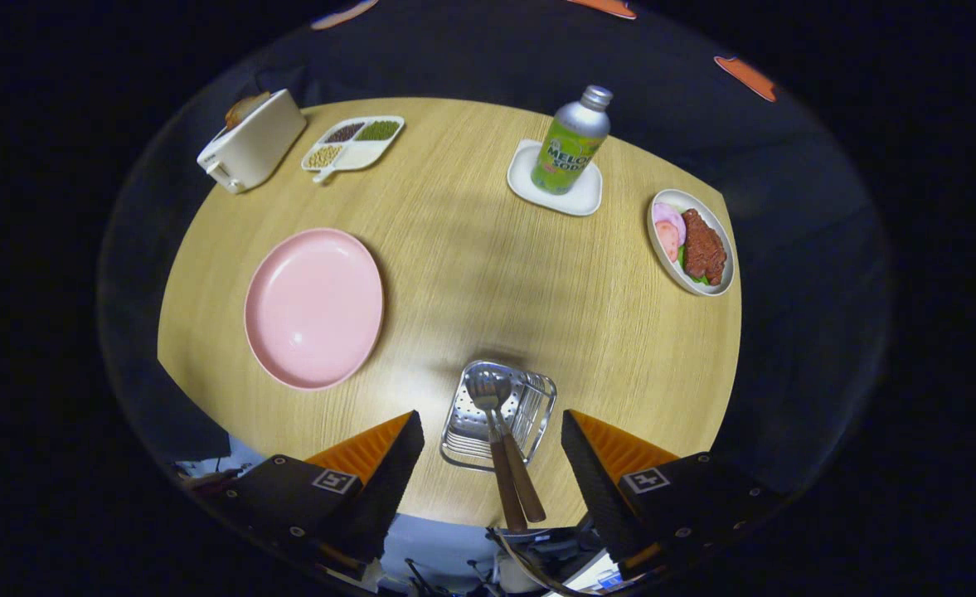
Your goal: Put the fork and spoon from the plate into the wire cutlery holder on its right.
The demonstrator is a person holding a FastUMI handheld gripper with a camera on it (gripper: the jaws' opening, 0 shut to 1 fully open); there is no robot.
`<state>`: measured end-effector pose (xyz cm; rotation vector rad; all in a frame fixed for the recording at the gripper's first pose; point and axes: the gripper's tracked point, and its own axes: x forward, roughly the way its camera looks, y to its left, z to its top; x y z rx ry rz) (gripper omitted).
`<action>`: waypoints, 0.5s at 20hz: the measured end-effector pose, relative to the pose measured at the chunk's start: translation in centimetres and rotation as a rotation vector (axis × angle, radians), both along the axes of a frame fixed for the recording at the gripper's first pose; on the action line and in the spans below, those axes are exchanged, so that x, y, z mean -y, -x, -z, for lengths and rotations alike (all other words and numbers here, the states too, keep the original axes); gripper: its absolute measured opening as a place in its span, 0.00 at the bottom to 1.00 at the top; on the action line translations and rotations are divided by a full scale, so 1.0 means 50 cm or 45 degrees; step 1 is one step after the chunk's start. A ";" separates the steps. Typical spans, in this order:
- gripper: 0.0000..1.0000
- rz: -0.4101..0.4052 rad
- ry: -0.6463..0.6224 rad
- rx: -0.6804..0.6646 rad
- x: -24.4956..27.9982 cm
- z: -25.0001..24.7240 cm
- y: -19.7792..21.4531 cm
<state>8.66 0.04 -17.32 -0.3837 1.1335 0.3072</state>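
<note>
The pink plate (314,308) lies bare on the wooden table (471,249), off to the left beyond my fingers. The wire cutlery holder (499,414) stands to the plate's right, just ahead of and between my fingertips. The fork (490,431) and the spoon (511,439) stand in it side by side, their metal heads down inside the basket and their brown wooden handles sticking up toward me. My gripper (492,435) is open, its two fingers spread wide either side of the holder and the handles, touching neither.
A white toaster (253,141) and a divided dish of beans (353,143) sit at the far left. A green soda bottle (574,143) stands on a white coaster (555,192) at the back. An oval dish of meat (691,242) lies at the far right.
</note>
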 end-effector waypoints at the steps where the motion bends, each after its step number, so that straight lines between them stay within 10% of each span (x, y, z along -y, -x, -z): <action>1: 1.00 0.007 -0.034 0.059 -0.012 -0.024 -0.005; 10: 1.00 0.020 -0.335 0.513 -0.092 -0.244 -0.002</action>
